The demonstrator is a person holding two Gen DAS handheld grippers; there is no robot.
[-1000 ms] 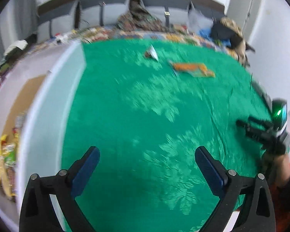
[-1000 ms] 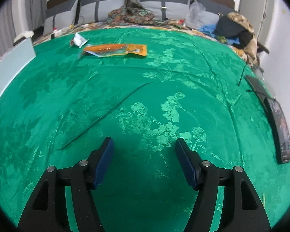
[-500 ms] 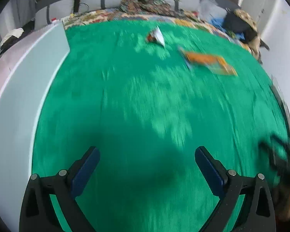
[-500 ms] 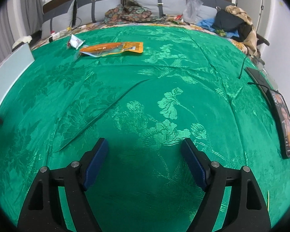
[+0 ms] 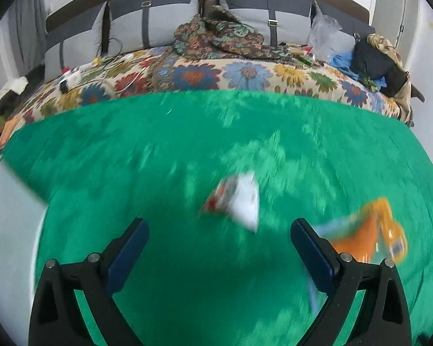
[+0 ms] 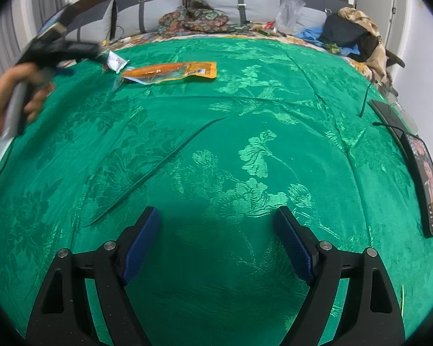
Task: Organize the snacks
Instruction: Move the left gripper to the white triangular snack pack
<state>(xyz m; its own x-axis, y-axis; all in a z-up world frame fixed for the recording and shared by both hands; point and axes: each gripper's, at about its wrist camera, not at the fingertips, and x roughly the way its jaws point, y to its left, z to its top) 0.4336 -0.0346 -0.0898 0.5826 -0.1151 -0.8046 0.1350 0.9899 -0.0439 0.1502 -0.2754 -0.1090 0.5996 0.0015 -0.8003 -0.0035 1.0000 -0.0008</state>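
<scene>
a green damask cloth with a woven flower pattern [image 6: 245,132] covers the whole work surface, one long crease running across it from about 7 o'clock toward the middle in the right wrist view. beyond it, at 12 o'clock, lies a flower-printed bedspread [image 5: 245,72] backed by grey strapped cushions [image 5: 156,20], with a crumpled dark paisley fabric [image 6: 199,18], a clear plastic bag [image 6: 290,11] and a heap of black and tan clothing [image 6: 352,31] toward 1 o'clock. a pale grey panel [image 5: 11,230] edges the cloth at 9 o'clock in the left wrist view. a black phone with a lit screen [image 6: 427,184] rests on the cloth's edge at 3 o'clock, a thin cable beside it. the orange flat snack pouch with a clear end [image 6: 170,70] lies at 11 o'clock, its label too small to read, and the small white and red snack packet [image 6: 117,61] sits just beside it toward the left. the left gripper [image 5: 219,245], held in a hand [image 6: 11,98], hangs over the small packet with jaws wide and nothing between them; that view is blurred, so no print can be read. the right gripper [image 6: 216,239] has just been opening and stands wide over bare cloth, empty, nothing blocking the way to the snacks.
</scene>
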